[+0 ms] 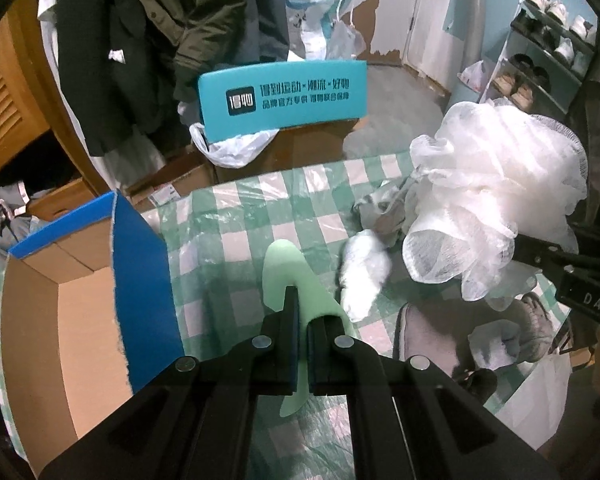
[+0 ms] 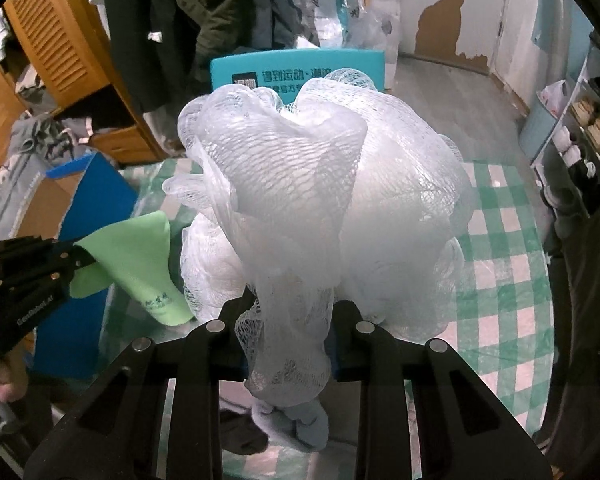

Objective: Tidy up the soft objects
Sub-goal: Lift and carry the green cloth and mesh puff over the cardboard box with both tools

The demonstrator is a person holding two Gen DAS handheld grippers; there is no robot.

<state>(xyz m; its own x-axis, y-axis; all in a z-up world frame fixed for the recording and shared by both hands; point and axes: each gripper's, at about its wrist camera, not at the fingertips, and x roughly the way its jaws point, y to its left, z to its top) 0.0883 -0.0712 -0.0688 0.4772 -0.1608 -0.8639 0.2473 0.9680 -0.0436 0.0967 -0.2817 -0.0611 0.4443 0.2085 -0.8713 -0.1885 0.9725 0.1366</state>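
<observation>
The green cloth [image 1: 296, 280] hangs in the air, pinched by the fully closed jaws of the left gripper [image 1: 302, 312]; its long axis runs forward from them, above the checked bench [image 1: 236, 208]. The open cardboard box [image 1: 80, 304] stands just to its left, nearest this hand. The right gripper [image 2: 288, 332] has its jaws narrowly closed on the white mesh sponge [image 2: 320, 184], also lifted. Small print on the cloth is unreadable; the right gripper's body shows "DAS".
</observation>
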